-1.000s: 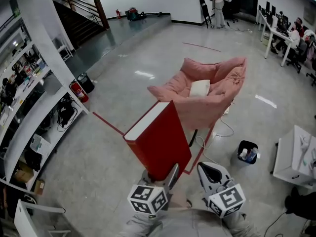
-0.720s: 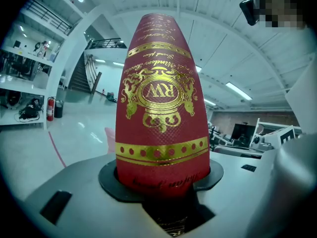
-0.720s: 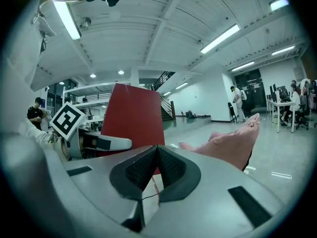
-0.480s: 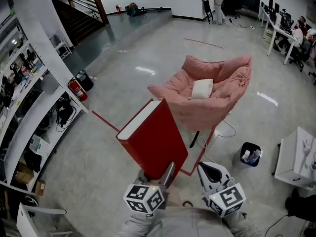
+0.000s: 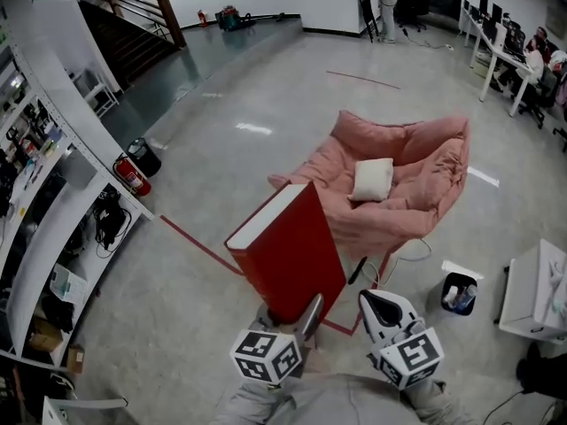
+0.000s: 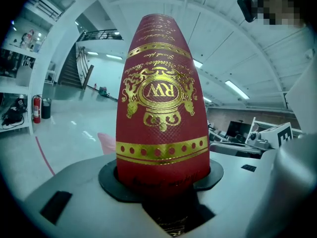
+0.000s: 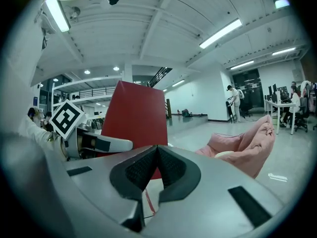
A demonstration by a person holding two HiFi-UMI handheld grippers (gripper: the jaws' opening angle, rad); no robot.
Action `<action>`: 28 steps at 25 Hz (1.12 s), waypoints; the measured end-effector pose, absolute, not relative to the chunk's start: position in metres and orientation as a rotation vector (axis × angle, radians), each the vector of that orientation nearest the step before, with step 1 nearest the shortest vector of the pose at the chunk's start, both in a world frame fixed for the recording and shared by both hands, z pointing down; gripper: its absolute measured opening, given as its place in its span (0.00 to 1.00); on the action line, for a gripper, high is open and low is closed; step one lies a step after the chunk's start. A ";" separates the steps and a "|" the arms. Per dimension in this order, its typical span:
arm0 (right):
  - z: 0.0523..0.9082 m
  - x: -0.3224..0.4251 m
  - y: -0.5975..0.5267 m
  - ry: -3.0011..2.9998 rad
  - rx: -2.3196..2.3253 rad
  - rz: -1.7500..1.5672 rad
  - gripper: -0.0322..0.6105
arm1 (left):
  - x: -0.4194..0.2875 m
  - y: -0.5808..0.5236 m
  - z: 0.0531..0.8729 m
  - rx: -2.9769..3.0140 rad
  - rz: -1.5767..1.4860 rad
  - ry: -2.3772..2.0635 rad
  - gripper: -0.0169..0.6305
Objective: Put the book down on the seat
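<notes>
Red book (image 5: 291, 253), its lower end buried in your clamping left gripper (image 5: 295, 315); gold-stamped spine, seemingly lettered "RW". Right gripper (image 5: 376, 303) closed, empty.

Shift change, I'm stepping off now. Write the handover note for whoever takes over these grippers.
Left gripper: shut on the large red hardcover book with gold ornament, held upright in the air, short of the seat.
Right gripper: jaws together, empty, beside the left one.
Seat: pink padded fabric chair ahead on the floor, with a white square cushion lying on it.
Done: book in hand.
Left: bring the book over the chair, set it on the seat, release.
</notes>
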State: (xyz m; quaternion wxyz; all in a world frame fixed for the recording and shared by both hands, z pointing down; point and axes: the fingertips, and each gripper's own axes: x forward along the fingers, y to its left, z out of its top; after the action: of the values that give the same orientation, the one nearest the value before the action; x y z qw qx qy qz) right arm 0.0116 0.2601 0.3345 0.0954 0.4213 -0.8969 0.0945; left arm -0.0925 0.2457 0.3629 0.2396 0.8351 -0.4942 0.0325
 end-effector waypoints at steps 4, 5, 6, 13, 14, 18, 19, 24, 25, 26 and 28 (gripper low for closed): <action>0.330 -0.010 0.211 -2.653 1.272 0.268 0.06 | -0.113 0.197 0.362 2.299 0.119 -1.307 0.39; 0.328 -0.016 0.199 -2.650 1.283 0.270 0.06 | -0.117 0.185 0.361 2.302 0.123 -1.292 0.39; 0.326 -0.021 0.186 -2.646 1.296 0.271 0.06 | -0.122 0.173 0.361 2.305 0.125 -1.276 0.39; 0.327 -0.053 0.106 -2.612 1.374 0.288 0.06 | -0.146 0.091 0.360 2.356 0.163 -1.172 0.39; 0.329 -0.057 0.096 -2.606 1.385 0.296 0.06 | -0.149 0.081 0.361 2.362 0.173 -1.154 0.39; 0.339 -0.069 0.061 -2.585 1.414 0.317 0.06 | -0.159 0.045 0.373 2.368 0.208 -1.113 0.39; 0.342 -0.071 0.054 -2.577 1.417 0.325 0.06 | -0.161 0.037 0.377 2.362 0.214 -1.104 0.39; 0.354 -0.079 0.021 -2.544 1.442 0.373 0.06 | -0.173 0.007 0.390 2.323 0.230 -1.076 0.39; 0.356 -0.081 0.015 -2.542 1.444 0.379 0.06 | -0.176 0.000 0.392 2.316 0.233 -1.072 0.39; 0.358 -0.083 0.008 -2.541 1.448 0.386 0.06 | -0.178 -0.006 0.394 2.311 0.237 -1.067 0.39; 0.361 -0.084 -0.005 -2.542 1.461 0.401 0.06 | -0.180 -0.019 0.398 2.310 0.250 -1.059 0.39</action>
State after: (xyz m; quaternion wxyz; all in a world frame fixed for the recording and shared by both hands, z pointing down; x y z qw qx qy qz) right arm -0.0844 -0.0051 0.3611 0.0911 0.4915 -0.8555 0.1350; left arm -0.1800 -0.0192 0.3984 0.2898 0.8659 -0.3969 0.0938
